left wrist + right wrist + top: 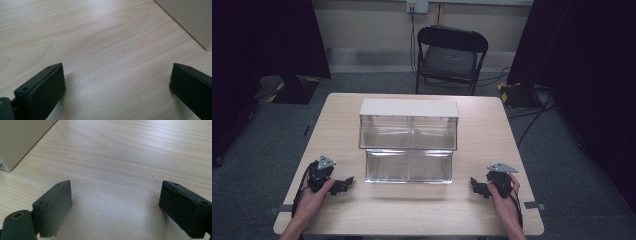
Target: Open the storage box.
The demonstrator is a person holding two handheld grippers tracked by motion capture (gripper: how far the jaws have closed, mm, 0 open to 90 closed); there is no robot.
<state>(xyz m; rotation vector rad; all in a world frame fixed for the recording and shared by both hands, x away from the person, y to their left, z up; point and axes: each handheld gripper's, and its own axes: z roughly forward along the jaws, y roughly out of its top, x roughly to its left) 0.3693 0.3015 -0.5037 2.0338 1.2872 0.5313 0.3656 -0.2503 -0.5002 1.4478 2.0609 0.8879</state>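
A light wood table (492, 130) stands on grey carpet, with a black folding chair (451, 55) behind its far edge. At the table's centre sits a clear two-tier bin (408, 145): the upper tier has a white lid and is split into two compartments, and the lower tier steps forward toward the person, also split in two. All compartments appear empty. The left gripper (343, 184) rests low over the table near the front left corner, held in the person's left hand (314, 197), jaws pointing inward toward the bin's lower tier. The right gripper (478, 186) sits mirrored near the front right corner, held in the right hand (502, 196), jaws also pointing inward. Both grippers are apart from the bin. In the left gripper view, the jaws stand spread wide with bare wood grain between them, and a pale corner of the bin (190, 20) lies at the upper right. In the right gripper view, the jaws are likewise spread wide over bare table, with the bin's pale corner (20, 140) at the upper left. Neither gripper grasps anything.
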